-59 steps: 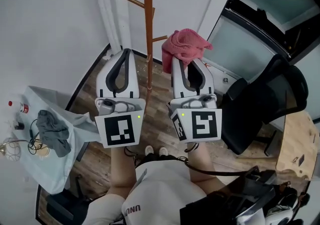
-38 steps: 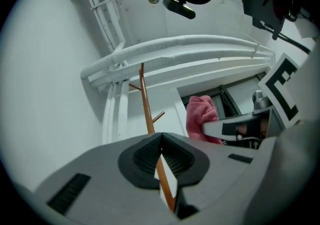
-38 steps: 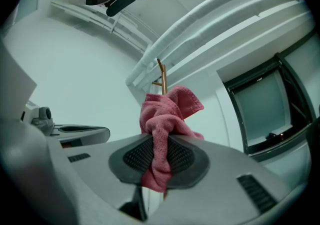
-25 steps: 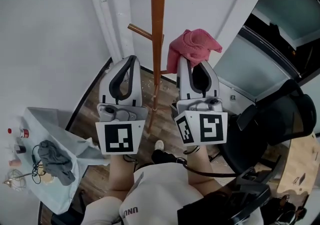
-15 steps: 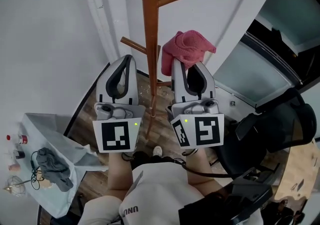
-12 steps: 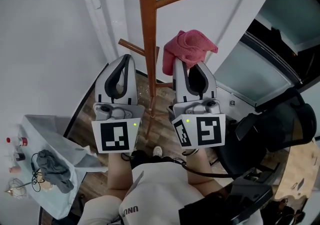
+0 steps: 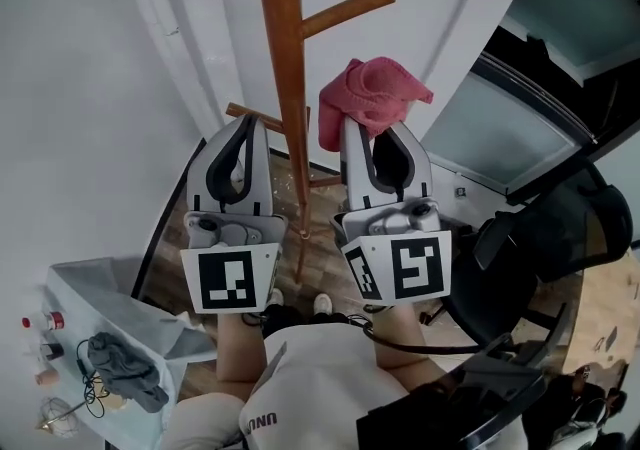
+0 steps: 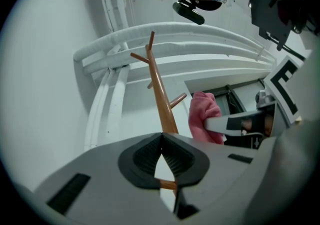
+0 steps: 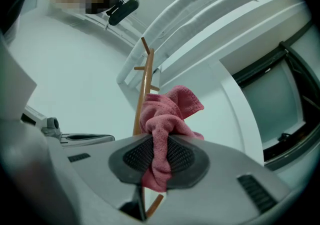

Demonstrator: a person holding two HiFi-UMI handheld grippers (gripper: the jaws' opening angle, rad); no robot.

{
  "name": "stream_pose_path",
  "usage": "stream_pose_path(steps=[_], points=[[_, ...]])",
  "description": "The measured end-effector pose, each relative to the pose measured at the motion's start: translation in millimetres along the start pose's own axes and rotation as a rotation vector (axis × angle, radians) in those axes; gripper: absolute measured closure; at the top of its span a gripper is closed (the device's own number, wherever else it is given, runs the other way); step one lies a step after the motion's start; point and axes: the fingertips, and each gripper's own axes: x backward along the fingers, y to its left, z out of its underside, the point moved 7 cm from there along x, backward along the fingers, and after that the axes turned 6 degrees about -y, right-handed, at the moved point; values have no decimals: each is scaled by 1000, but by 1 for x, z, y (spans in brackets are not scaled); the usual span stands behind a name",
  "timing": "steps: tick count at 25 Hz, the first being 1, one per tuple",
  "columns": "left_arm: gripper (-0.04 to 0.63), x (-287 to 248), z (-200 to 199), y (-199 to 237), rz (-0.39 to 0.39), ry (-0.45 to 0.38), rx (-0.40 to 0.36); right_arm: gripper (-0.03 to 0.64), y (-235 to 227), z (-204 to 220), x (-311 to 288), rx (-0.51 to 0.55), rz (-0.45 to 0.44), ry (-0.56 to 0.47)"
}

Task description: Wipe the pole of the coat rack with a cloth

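Note:
A brown wooden coat rack pole (image 7: 288, 88) rises between my two grippers, with pegs branching off left and right. My right gripper (image 7: 371, 130) is shut on a bunched pink cloth (image 7: 370, 98), which sits just right of the pole and apart from it. That cloth (image 9: 162, 119) is pinched between the dark pads, with the pole (image 9: 142, 99) behind it. My left gripper (image 7: 246, 133) is shut and holds nothing, a little left of the pole. The pole (image 8: 161, 101) stands beyond the left gripper (image 8: 162, 141), and the pink cloth (image 8: 204, 119) shows at the right.
White wall pipes (image 7: 170, 48) run up behind the rack. A black office chair (image 7: 550, 238) stands at the right by a dark window frame (image 7: 540, 88). A light table (image 7: 90, 308) with a grey rag (image 7: 125, 368) and small bottles sits at lower left. The person's shoes (image 7: 300, 303) stand on wood floor.
The view has closed in on the coat rack, and the pole now looms larger between the grippers. Both grippers have kept their pose, the right one still clamping the cloth.

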Motion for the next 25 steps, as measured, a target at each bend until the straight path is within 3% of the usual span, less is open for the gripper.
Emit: stream_pose_path(steps=[14,25], points=[[580,-18,7,-7,159,-34,86,546,16,-32,-20,125,18,-106],[580,-22,16,-12,232,-25,128,546,22,-36,-35,213,48,-97]])
